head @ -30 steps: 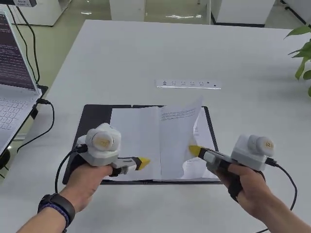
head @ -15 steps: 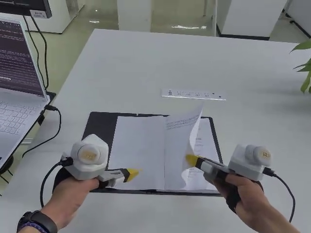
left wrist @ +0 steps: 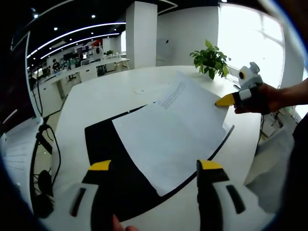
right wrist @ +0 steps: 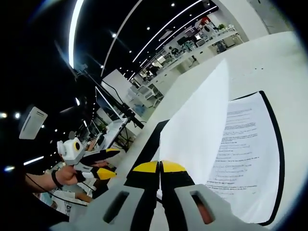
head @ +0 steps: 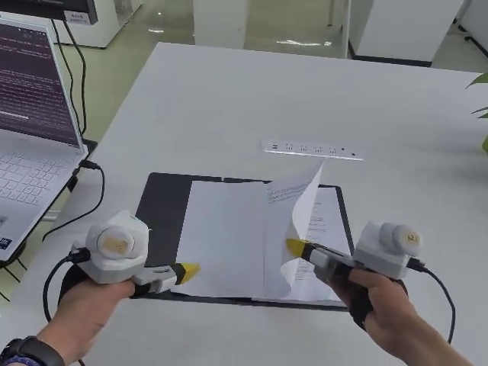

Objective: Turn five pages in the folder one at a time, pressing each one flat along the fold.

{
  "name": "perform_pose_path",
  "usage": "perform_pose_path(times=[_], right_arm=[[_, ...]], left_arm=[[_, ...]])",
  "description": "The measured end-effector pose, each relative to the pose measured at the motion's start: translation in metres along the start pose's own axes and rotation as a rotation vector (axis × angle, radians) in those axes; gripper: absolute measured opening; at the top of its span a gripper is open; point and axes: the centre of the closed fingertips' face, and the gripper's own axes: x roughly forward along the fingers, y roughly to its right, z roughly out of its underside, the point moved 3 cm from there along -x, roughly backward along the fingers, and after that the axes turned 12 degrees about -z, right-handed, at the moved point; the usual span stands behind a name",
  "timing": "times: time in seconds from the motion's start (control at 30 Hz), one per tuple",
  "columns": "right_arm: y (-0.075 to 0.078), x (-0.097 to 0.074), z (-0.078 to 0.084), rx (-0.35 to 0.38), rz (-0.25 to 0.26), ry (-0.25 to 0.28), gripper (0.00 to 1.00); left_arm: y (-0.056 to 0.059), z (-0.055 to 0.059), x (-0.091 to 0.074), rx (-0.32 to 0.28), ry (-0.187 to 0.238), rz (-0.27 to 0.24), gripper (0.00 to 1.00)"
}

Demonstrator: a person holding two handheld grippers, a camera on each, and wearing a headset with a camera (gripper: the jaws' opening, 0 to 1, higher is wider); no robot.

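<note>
Folder (head: pixel 156 213): lay open near the desk's (head: pixel 229 99) front edge.
Page (head: pixel 297 206): I'd raised it steeper, nearly upright over the fold (head: pixel 264 252).
Right gripper (head: pixel 293 248): fingers (right wrist: pixel 147 167) pinched the page.
Left gripper (head: pixel 187 271): spread wide, drawn back leftward, clearing the landing side.

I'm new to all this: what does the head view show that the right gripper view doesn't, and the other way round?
The head view adds a laptop on the left, a white power strip beyond the folder, and the right gripper seen from outside. The right gripper view adds ceiling light strips, distant rows of desks, and its own jaws closed together on the edge of the lifted page. Both share the black folder, that page standing up from the fold, and the open left gripper.
</note>
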Motion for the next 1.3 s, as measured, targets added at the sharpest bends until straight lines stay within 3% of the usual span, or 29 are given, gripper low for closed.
perform_pose_path(times=[0.3,0.67,1.3], right_arm=[[-0.014,0.026,0.005,-0.003,-0.042,-0.027,0.0],[-0.026,0.044,0.013,-0.011,-0.083,-0.065,0.0],[-0.045,0.078,0.025,-0.013,-0.147,-0.118,0.0]], left_arm=[[-0.007,0.01,-0.014,-0.009,-0.002,-0.017,0.69],[-0.024,0.01,-0.026,-0.034,0.01,-0.042,0.69],[-0.024,0.005,-0.032,-0.02,0.024,-0.042,0.7]])
